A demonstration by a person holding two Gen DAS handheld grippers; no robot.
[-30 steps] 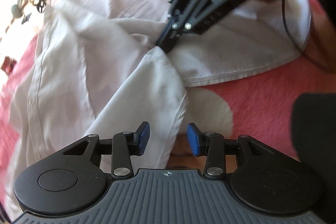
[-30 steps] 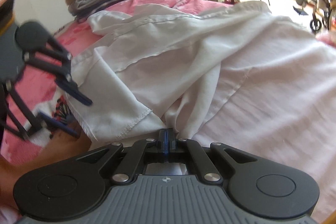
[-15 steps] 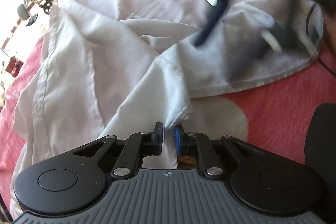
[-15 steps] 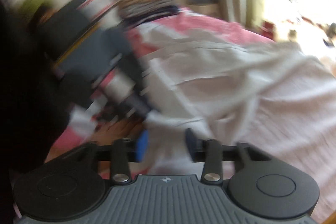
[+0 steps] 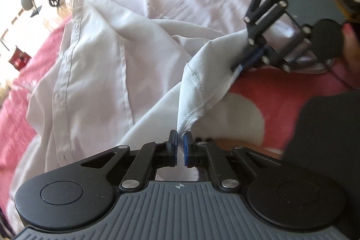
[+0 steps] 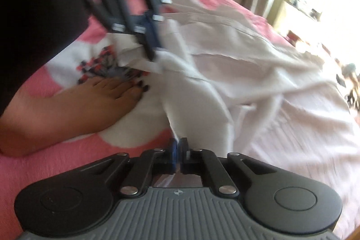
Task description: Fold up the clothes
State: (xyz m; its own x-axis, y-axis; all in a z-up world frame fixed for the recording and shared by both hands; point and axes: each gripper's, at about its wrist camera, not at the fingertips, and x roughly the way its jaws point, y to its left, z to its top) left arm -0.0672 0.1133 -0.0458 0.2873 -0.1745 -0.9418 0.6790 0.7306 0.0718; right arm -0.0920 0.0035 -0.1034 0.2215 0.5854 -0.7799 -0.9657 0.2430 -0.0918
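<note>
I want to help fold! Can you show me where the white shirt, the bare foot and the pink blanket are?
white shirt [image 5: 108,73]: left wrist view, on its seamed panel.
bare foot [image 6: 90,102]: right wrist view, on its top, behind the toes.
pink blanket [image 5: 281,87]: left wrist view, on a bare pink patch.

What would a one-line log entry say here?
left gripper: shut on white garment hem | right gripper: shut on same garment | surface: pink bedspread
</note>
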